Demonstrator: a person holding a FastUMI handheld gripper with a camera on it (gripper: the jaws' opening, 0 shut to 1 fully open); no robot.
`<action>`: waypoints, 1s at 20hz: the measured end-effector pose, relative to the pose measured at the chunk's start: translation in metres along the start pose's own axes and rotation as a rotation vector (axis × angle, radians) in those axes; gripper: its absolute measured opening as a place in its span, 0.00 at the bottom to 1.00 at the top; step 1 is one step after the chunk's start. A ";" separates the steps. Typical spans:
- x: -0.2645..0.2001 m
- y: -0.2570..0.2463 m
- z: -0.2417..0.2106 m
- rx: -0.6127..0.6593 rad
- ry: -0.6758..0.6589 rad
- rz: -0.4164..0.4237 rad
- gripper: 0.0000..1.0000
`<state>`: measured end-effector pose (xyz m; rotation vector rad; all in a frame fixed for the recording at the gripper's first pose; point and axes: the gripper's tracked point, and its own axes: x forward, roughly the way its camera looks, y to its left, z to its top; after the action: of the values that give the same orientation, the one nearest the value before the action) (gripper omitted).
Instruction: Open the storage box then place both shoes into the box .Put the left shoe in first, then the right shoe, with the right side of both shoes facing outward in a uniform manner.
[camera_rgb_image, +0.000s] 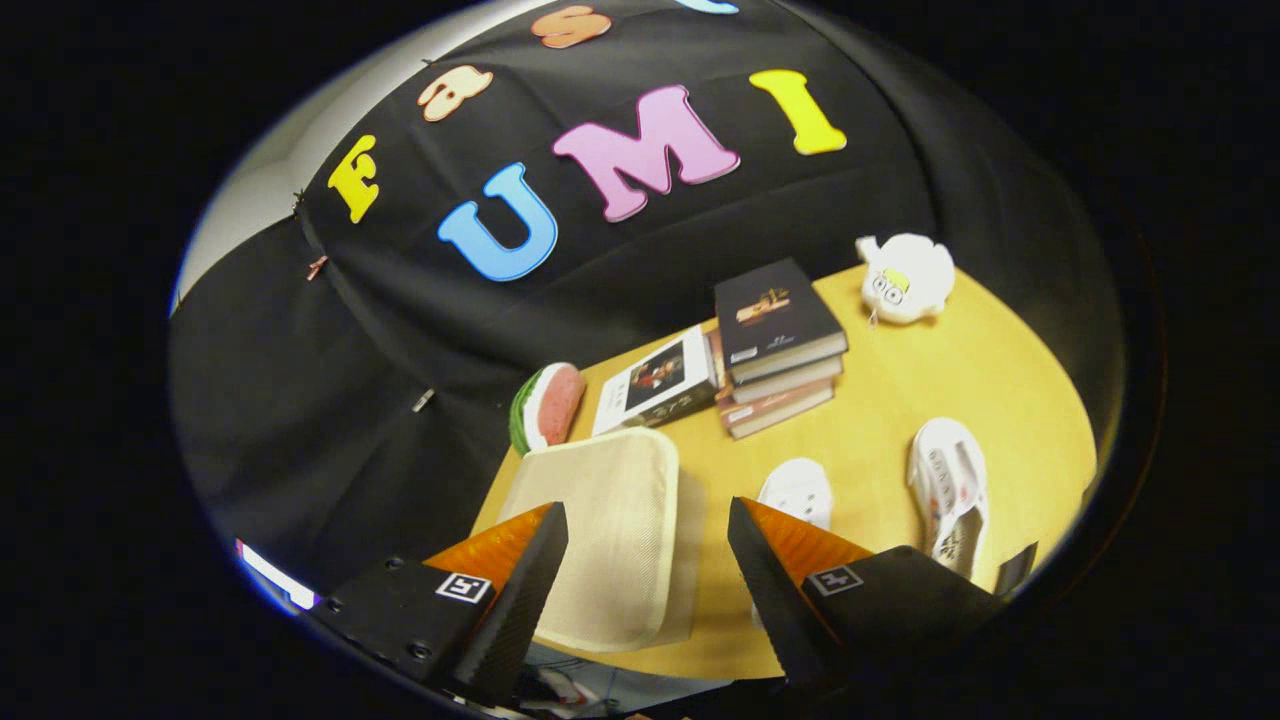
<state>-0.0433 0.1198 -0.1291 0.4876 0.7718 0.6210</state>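
Wooden table (900, 400) against booth cloth. Gripper (648, 560) hovers high, fingers spread, gripping nothing. Closed storage box (610, 530) sits between and just beyond them; two white shoes (948, 490) lie right. Lid likely comes first. Books (780, 345) far.

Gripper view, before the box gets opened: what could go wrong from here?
1. The gripper hangs open over the closed beige fabric storage box, which lies near the wooden table's edge; pulling the lid might drag the box off.
2. One white shoe is partly hidden behind a jaw, the other white shoe lies apart, so left and right could be confused.
3. The stack of books stands close behind, limiting room.
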 end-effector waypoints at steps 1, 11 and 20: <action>0.009 -0.002 -0.010 0.025 0.044 0.020 0.98; 0.064 -0.009 -0.096 0.322 0.373 0.235 0.98; 0.078 -0.007 -0.107 0.554 0.504 0.348 0.75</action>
<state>-0.0793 0.1866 -0.2382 1.0084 1.3675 0.8708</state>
